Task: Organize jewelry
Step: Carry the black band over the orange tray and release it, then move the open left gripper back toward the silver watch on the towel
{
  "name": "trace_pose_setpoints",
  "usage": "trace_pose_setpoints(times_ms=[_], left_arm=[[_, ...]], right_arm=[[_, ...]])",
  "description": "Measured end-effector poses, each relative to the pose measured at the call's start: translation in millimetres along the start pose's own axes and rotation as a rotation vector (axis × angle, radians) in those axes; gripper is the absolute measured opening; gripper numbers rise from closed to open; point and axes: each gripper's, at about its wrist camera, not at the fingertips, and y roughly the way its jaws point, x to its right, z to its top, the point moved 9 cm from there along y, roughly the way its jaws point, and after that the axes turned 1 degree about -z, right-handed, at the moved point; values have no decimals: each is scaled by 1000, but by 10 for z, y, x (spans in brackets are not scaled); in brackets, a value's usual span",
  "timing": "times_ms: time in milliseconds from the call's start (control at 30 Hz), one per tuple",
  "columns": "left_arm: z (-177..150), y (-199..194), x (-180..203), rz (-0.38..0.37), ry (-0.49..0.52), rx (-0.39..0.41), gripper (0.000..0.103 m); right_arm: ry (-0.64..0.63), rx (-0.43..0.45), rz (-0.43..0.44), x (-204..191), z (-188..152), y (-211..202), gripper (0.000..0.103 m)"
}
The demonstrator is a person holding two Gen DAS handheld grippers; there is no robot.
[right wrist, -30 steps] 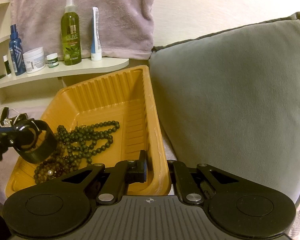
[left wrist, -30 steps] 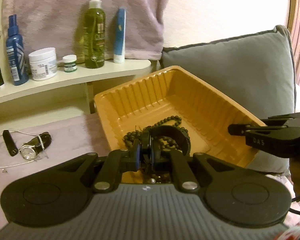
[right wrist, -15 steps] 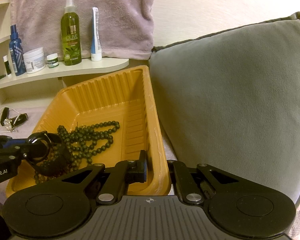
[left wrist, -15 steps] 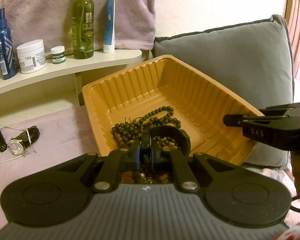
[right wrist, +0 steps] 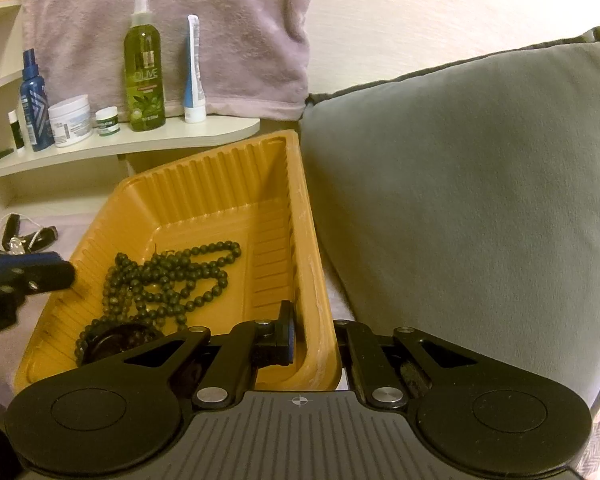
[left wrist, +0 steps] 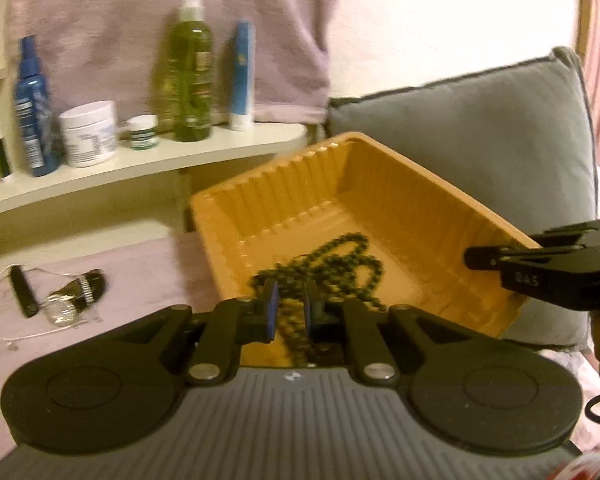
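Note:
The orange plastic tray holds a pile of dark green bead strands. A black bangle lies in the tray's near corner on the beads. My left gripper hovers at the tray's near-left rim, its blue pads a little apart with nothing between them. My right gripper is shut on the tray's right rim. A wristwatch with a black strap lies on the mauve cloth to the left of the tray.
A grey cushion presses against the tray's right side. Behind the tray, a cream shelf carries a green spray bottle, a blue bottle, jars and a tube. A thin pale chain lies by the watch.
My left gripper has let go of the black bangle, which now lies in the tray, and has drawn back toward the tray's left rim. The right gripper keeps its hold on the rim.

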Motion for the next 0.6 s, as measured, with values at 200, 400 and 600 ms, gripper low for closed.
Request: trace_pose_setpoints(times_ms=[200, 400, 600], left_arm=[[-43, -119, -383, 89, -56, 14, 12], [-131, -194, -872, 200, -97, 8, 12], [-187, -212, -1251, 292, -97, 2, 23]], right_arm=[[-1, -1, 1, -1, 0, -1, 7], [-3, 0, 0, -3, 1, 3, 7], [-4, -1, -1, 2, -11, 4, 7]])
